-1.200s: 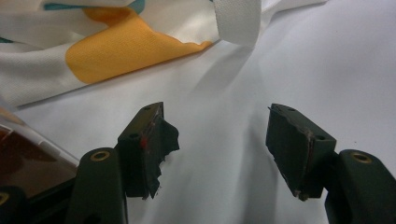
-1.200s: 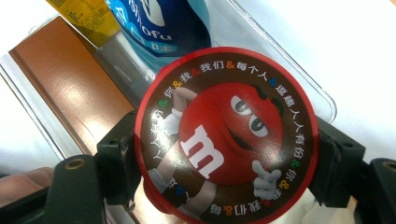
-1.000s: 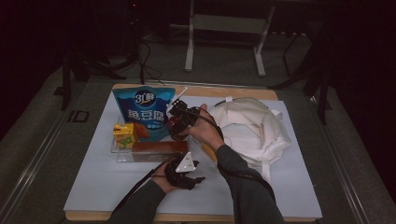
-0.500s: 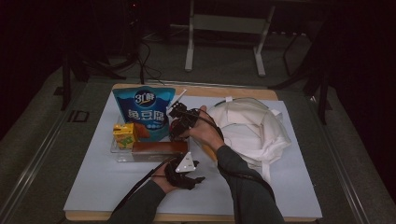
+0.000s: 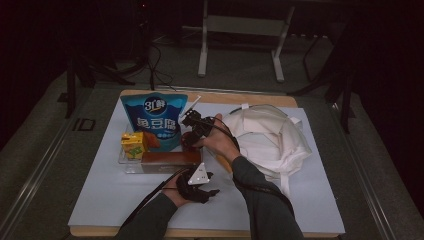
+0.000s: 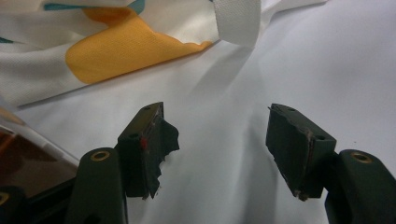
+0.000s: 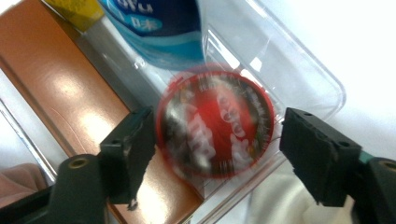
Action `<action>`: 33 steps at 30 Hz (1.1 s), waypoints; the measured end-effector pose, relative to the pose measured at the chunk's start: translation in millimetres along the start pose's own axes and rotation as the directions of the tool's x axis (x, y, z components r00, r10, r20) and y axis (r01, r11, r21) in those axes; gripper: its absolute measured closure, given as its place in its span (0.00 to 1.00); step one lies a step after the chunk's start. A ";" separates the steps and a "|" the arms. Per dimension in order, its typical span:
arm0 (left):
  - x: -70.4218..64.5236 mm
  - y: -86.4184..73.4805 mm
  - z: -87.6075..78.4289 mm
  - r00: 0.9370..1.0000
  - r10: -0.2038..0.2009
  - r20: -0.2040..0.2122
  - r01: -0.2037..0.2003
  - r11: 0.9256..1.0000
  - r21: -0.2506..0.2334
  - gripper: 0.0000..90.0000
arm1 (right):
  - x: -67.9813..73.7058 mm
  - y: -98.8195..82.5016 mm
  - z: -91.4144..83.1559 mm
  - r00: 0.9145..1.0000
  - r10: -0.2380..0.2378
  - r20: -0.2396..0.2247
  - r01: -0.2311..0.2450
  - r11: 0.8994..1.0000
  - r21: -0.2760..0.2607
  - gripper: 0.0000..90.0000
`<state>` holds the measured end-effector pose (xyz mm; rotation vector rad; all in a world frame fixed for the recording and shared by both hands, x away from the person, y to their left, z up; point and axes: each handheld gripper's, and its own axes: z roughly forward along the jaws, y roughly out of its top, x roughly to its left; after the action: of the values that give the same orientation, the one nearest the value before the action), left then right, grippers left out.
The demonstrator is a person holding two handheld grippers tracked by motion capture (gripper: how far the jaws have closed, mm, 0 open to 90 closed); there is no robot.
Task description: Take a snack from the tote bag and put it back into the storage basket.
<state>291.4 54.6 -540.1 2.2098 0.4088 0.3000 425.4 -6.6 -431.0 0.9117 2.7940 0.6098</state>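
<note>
On the white table [image 5: 125, 200] in a dark room, changed nothing over the last second. Kept right tongs [image 7: 219, 126] wide open astride the red can [image 7: 210, 149] at the clear tray's [image 7: 299, 70] 3 o'clock end, unclamped. Rested left tongs [image 6: 217, 140] open, empty, at 6 o'clock. Likely still lining up the grasp.

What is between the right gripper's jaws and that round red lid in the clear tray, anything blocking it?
Nothing visible blocks it. In the right gripper view the right gripper is open, one jaw on each side of the red lid. The left jaw is at its rim; a gap remains on the right. The brown box and blue bag sit alongside.
</note>
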 end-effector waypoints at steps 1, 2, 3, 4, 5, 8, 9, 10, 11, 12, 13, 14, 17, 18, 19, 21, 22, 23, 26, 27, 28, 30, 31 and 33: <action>-0.1 0.0 0.1 1.000 -0.001 -0.001 0.001 1.000 0.000 0.42 | -0.7 0.3 -1.9 1.000 0.007 -0.003 -0.007 1.000 -0.007 0.31; -0.1 0.0 0.0 1.000 -0.001 0.000 0.001 1.000 -0.001 0.42 | -1.0 0.5 -3.8 1.000 0.011 -0.012 -0.011 1.000 -0.011 0.31; -0.4 -0.1 0.2 1.000 -0.008 0.004 0.008 1.000 -0.001 0.42 | -1.5 0.5 -5.1 1.000 0.007 -0.007 -0.007 1.000 -0.011 0.31; -0.5 -0.1 0.2 1.000 -0.008 0.004 0.008 1.000 -0.001 0.42 | -1.5 0.3 -5.9 1.000 0.004 -0.003 -0.004 1.000 -0.012 0.31; -0.4 -0.2 0.3 1.000 -0.010 0.005 0.010 1.000 -0.002 0.42 | -1.8 0.1 -6.6 1.000 0.002 -0.004 -0.002 1.000 -0.011 0.31; -0.6 -0.2 0.3 1.000 -0.009 0.004 0.009 1.000 -0.001 0.42 | -2.4 0.0 -8.8 1.000 0.003 -0.003 -0.003 1.000 -0.019 0.31; -0.6 -0.2 0.3 1.000 -0.009 0.004 0.009 1.000 -0.001 0.42 | -2.5 0.0 -9.4 1.000 0.004 -0.002 -0.004 1.000 -0.021 0.31; -0.6 -0.2 0.3 1.000 -0.010 0.005 0.010 1.000 -0.001 0.42 | -2.6 0.0 -9.8 1.000 0.002 -0.002 -0.002 1.000 -0.022 0.31; -0.5 -0.2 0.3 1.000 -0.010 0.005 0.010 1.000 -0.001 0.42 | -2.4 0.0 -10.1 1.000 0.001 -0.003 -0.001 1.000 -0.022 0.31; -0.4 -0.2 0.3 1.000 -0.010 0.005 0.010 1.000 -0.001 0.42 | -2.2 0.0 -10.4 1.000 -0.001 -0.003 0.001 1.000 -0.022 0.31; -0.4 -0.2 0.3 1.000 -0.010 0.004 0.010 1.000 -0.001 0.42 | -1.7 0.2 -11.0 1.000 -0.001 -0.002 0.001 1.000 -0.024 0.31; -0.4 -0.2 0.3 1.000 -0.009 0.004 0.009 1.000 -0.002 0.42 | -1.7 0.5 -11.9 1.000 -0.003 -0.002 0.003 1.000 -0.026 0.31; -0.3 -0.1 0.2 1.000 -0.008 0.003 0.008 1.000 -0.001 0.42 | -1.3 1.4 -14.9 1.000 -0.003 -0.006 0.003 0.999 -0.036 0.33; -0.3 -0.1 0.2 1.000 -0.008 0.002 0.008 1.000 -0.001 0.42 | -1.0 1.7 -15.9 1.000 -0.003 -0.006 0.003 0.999 -0.040 0.33; -0.3 -0.1 0.2 1.000 -0.008 0.002 0.008 1.000 -0.001 0.42 | -0.7 2.0 -17.1 1.000 -0.004 -0.005 0.003 0.999 -0.040 0.33; -0.2 -0.1 0.1 1.000 -0.005 0.002 0.005 1.000 0.001 0.42 | -0.2 2.1 -18.1 1.000 -0.003 -0.007 0.003 0.999 -0.042 0.33; -0.2 -0.1 0.1 1.000 -0.007 0.004 0.007 1.000 0.001 0.42 | 0.0 2.2 -19.4 1.000 -0.009 -0.008 0.008 0.999 -0.042 0.33; -0.2 -0.1 0.1 1.000 -0.007 0.004 0.007 1.000 0.001 0.42 | 0.5 2.2 -21.6 1.000 -0.013 -0.005 0.013 0.999 -0.047 0.33; 0.0 -0.1 -0.1 1.000 -0.008 0.004 0.008 1.000 0.002 0.42 | 0.4 2.1 -24.7 1.000 -0.011 -0.003 0.011 0.999 -0.052 0.33; 0.2 -0.1 -0.1 1.000 -0.008 0.004 0.008 1.000 0.002 0.42 | 0.1 2.2 -26.0 1.000 -0.008 -0.002 0.008 0.998 -0.056 0.33; 0.0 -0.1 0.0 1.000 -0.010 0.004 0.010 1.000 0.000 0.42 | -0.4 2.0 -27.8 1.000 -0.007 -0.004 0.007 0.998 -0.061 0.33; 0.1 -0.1 0.0 1.000 -0.010 0.004 0.010 1.000 0.000 0.42 | -1.5 1.5 -30.1 1.000 -0.003 -0.003 0.003 0.998 -0.067 0.33; 0.2 -0.1 0.0 1.000 -0.012 0.004 0.012 1.000 -0.001 0.42 | -2.3 1.1 -31.6 1.000 -0.002 -0.002 0.002 0.998 -0.068 0.33; 0.2 -0.1 -0.1 1.000 -0.012 0.004 0.012 1.000 -0.001 0.42 | -4.4 0.1 -33.9 1.000 -0.002 0.001 0.002 0.998 -0.070 0.33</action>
<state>291.6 54.8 -540.1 2.2062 0.4193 0.2895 420.5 -20.5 -400.2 0.8950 2.7534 0.7014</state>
